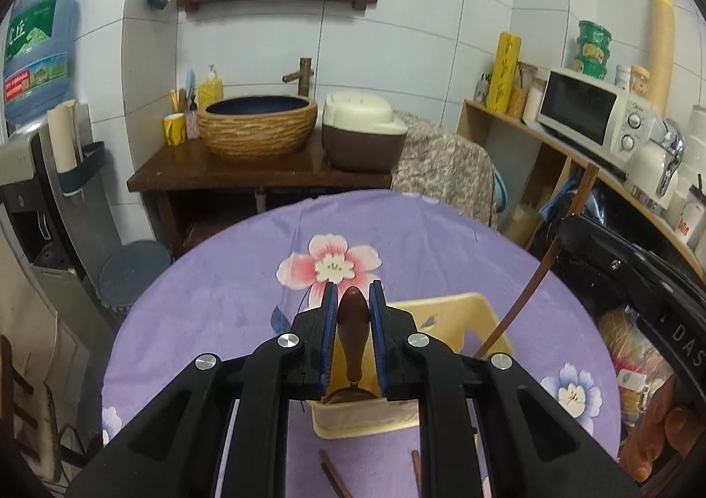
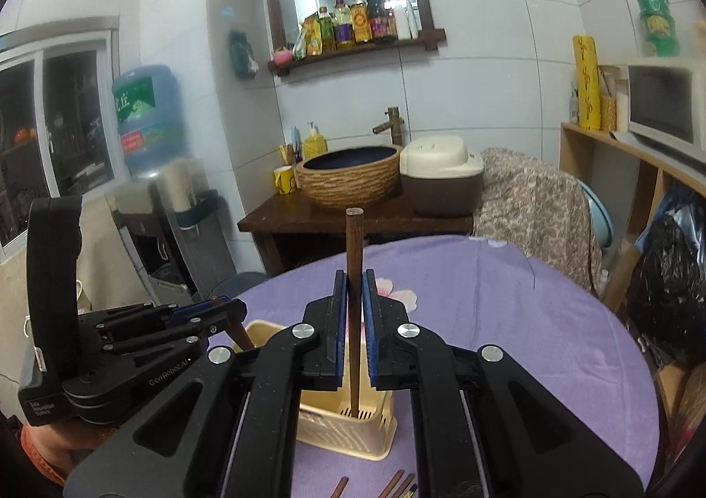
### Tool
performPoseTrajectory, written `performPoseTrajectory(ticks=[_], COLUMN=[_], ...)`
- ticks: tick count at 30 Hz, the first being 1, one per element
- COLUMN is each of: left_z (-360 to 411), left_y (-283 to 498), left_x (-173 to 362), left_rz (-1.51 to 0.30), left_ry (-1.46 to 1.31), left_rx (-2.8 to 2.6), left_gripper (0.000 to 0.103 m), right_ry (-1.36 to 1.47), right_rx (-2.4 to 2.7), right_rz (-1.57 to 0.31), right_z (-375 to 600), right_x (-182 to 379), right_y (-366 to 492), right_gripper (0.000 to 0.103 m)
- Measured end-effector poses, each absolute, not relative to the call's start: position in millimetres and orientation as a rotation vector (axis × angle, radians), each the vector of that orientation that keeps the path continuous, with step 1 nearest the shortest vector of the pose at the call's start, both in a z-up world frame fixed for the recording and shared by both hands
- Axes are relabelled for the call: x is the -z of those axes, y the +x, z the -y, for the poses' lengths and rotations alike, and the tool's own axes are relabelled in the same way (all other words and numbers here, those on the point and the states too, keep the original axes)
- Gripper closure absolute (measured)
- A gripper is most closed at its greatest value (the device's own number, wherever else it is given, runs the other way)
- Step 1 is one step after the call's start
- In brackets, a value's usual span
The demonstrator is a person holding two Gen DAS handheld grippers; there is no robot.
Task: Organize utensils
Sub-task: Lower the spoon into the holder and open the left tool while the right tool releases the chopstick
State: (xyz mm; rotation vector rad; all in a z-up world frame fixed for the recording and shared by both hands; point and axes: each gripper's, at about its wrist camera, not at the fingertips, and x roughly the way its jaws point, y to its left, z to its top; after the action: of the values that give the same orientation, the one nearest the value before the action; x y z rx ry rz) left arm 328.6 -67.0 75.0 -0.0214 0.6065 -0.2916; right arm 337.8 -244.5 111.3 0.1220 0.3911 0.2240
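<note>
My left gripper (image 1: 353, 290) is shut on the handle of a brown wooden spoon (image 1: 352, 321). The spoon stands upright with its bowl down inside the cream utensil basket (image 1: 445, 308). My right gripper (image 2: 354, 277) is shut on a dark wooden chopstick (image 2: 354, 242), held upright with its lower end on the slotted floor of the basket (image 2: 344, 436). The left wrist view shows the right gripper (image 1: 569, 228) at the right, its chopstick (image 1: 520, 308) slanting down into the basket. In the right wrist view the left gripper (image 2: 220, 306) is at the left beside the basket.
Several loose chopsticks (image 2: 397, 484) lie on the purple flowered tablecloth (image 1: 229, 290) in front of the basket. Behind the round table stand a wooden stand with a basin (image 1: 258, 125) and a rice cooker (image 1: 362, 131). A shelf with a microwave (image 1: 587, 114) is at the right.
</note>
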Motion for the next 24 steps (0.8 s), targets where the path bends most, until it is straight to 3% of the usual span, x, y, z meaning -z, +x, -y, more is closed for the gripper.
performPoseTrajectory(ticks=[11,13,14,15,16,18,22,24], left_z=[56.1,56.0,54.6,53.0,49.2,41.0,23.7,18.6], left_y=[324.0,317.2,311.8,306.9,298.7,286.5,257.8,246.1], left_x=[-61.7,-64.9,-67.2,-68.7,-71.3,-73.8,-69.7,-64.4], left_rz=[-0.583,-0.561,-0.546,-0.530,-0.507,-0.476,-0.451,-0.456], left_ry=[-0.025,-0.013,-0.008,-0.007,-0.006,-0.008,-0.013,-0.004], left_rx=[0.282,0.287,0.282,0.275,0.263,0.239,0.201,0.186], left_gripper=[0.086,0.077,0.066,0.056,0.052,0.039,0.022,0.017], right_ry=[0.160,0.156,0.157,0.160,0.166,0.170,0.141,0.115], right_rx=[-0.191,-0.187,-0.182,-0.179,-0.172,-0.148,-0.109,-0.084], right_rz=[-0.407,-0.401,-0.398,-0.392,-0.376,-0.355,-0.355,-0.372], right_z=[253.4,254.2,255.3,256.9,259.5,263.3,267.7,268.9], right_x=[-86.8,-85.2,-84.7,-84.5,-84.0,-84.1,-77.6,-71.0], right_y=[341.8,338.8,337.2,334.6,328.5,319.2,296.2,284.1], right_gripper=[0.094,0.092,0.089,0.077,0.059,0.039,0.032,0.022])
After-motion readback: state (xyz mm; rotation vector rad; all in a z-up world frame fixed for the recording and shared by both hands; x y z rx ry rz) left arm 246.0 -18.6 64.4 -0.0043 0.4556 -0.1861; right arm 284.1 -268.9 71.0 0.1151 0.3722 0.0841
